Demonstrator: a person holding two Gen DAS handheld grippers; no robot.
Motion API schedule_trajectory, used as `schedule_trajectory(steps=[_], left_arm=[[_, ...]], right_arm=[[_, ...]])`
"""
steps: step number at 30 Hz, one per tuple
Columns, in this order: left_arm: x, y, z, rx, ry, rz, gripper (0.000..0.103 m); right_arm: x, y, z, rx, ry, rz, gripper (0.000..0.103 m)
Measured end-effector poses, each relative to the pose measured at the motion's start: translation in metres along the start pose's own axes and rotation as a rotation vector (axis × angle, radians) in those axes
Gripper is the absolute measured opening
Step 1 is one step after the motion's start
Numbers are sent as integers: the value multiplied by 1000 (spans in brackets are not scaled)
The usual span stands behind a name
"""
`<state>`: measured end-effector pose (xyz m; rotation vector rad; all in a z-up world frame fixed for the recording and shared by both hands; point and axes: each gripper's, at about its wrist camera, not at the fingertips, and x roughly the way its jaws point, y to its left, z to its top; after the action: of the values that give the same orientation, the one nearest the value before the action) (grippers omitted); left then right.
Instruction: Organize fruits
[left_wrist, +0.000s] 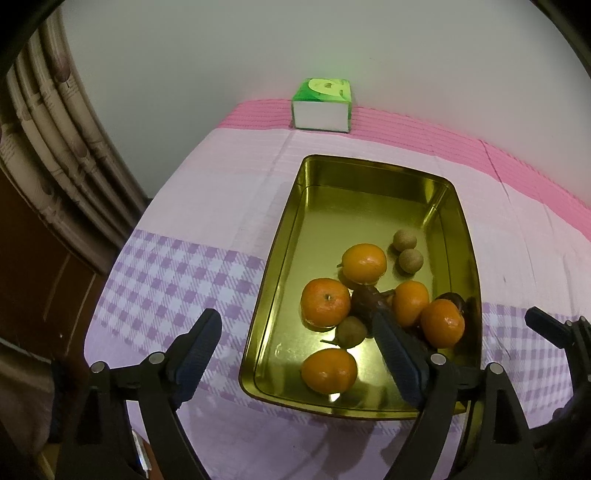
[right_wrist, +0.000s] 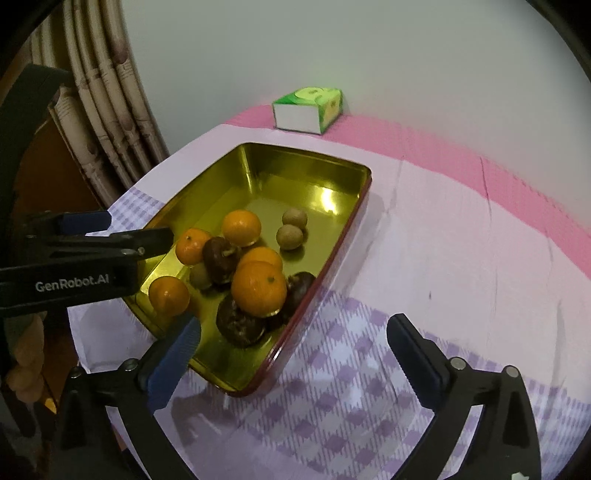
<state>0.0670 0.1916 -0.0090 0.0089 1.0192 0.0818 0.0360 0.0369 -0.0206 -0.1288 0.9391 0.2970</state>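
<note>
A gold metal tray (left_wrist: 291, 206) (right_wrist: 255, 162) lies on the table and holds several oranges (left_wrist: 325, 302) (right_wrist: 259, 288), dark brown fruits (left_wrist: 366, 300) (right_wrist: 240, 321) and small tan round fruits (left_wrist: 410, 260) (right_wrist: 290, 236). My left gripper (left_wrist: 295, 334) is open and empty above the tray's near left rim; its right finger hangs over the fruit. It also shows at the left of the right wrist view (right_wrist: 110, 240). My right gripper (right_wrist: 293, 338) is open and empty over the tray's near right corner; its tip shows in the left wrist view (left_wrist: 546, 325).
A green and white tissue box (left_wrist: 321, 105) (right_wrist: 308, 109) stands at the table's far edge by the wall. The tablecloth (left_wrist: 177, 273) (right_wrist: 443, 258) is pink, white and purple checked. A curtain (left_wrist: 48, 147) (right_wrist: 107, 103) hangs at the left.
</note>
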Motion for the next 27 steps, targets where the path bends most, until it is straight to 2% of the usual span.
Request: schedule_trajectory(steps=[9, 27], left_arm=[[0, -2, 0, 10, -2, 2, 85], [0, -3, -1, 12, -1, 3, 85]], right_arm=[[0, -4, -2, 15, 3, -25, 102], [3, 4, -5, -11, 24, -14, 102]])
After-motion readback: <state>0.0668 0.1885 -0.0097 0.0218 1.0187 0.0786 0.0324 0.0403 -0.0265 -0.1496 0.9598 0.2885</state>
